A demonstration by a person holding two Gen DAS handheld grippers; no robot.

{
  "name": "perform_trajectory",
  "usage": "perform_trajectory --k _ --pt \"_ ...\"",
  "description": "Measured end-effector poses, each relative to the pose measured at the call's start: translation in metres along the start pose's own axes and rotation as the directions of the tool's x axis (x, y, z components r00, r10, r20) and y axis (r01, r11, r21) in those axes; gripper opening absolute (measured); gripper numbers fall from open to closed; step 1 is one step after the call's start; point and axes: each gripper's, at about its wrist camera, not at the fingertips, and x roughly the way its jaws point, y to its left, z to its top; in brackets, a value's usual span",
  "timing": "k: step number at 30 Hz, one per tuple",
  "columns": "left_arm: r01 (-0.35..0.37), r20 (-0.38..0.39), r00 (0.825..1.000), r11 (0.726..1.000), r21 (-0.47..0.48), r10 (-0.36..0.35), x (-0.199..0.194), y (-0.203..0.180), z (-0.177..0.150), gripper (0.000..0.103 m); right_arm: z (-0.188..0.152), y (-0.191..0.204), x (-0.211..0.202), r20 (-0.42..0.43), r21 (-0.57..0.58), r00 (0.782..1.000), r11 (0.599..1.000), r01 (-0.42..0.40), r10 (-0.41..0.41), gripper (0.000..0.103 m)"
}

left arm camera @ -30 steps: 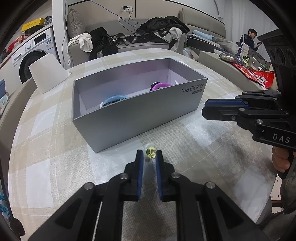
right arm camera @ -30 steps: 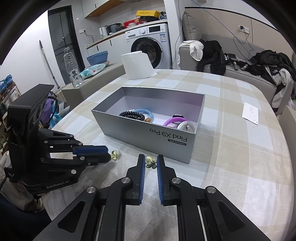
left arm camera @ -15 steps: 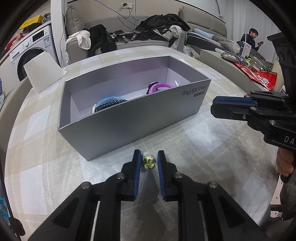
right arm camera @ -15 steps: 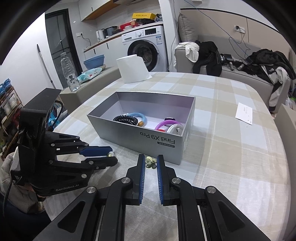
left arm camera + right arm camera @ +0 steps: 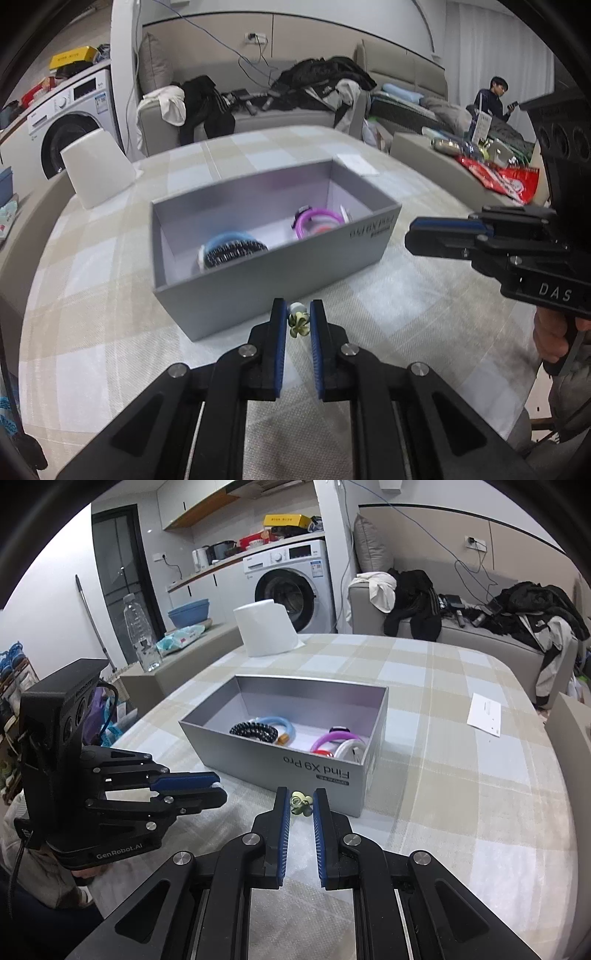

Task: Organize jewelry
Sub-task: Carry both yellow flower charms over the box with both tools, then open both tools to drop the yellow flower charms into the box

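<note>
My left gripper [image 5: 298, 312] is shut on a small yellow-green flower earring [image 5: 298, 323], just in front of the near wall of the grey box [image 5: 258, 291]. My right gripper [image 5: 300, 795] is shut on a matching flower earring [image 5: 301, 805] before the wall printed "Find X9 Pro" [image 5: 325, 773]. Inside the box lie a black beaded bracelet [image 5: 254, 733], a blue ring [image 5: 277, 722], a purple bracelet [image 5: 334, 738] and a white band [image 5: 349, 747]. Each gripper shows in the other's view: the right gripper [image 5: 415, 240] at the right, the left gripper [image 5: 218, 790] at the left.
The box sits on a checked tablecloth [image 5: 461, 775]. A white paper roll [image 5: 267, 631] stands at the table's far edge and a white slip [image 5: 485, 712] lies at the right. A sofa with clothes [image 5: 295, 92] and a washing machine [image 5: 291, 579] stand behind. A person [image 5: 493, 98] sits far right.
The left jaws have closed on the flower earring, and the left view has tilted so the box sits higher and farther. The right gripper stays shut on its earring, barely moved.
</note>
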Motion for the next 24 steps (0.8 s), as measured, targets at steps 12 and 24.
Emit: perform_trajectory --k 12,24 --pt "-0.046 0.177 0.983 0.998 -0.044 0.053 -0.03 0.011 0.028 0.008 0.024 0.006 -0.028 0.135 0.007 0.99 0.999 -0.042 0.041 0.011" --pt "-0.097 0.214 0.971 0.993 -0.07 0.109 -0.018 0.024 0.046 0.008 0.053 0.006 -0.015 0.192 0.018 0.981 0.999 -0.046 0.042 0.011"
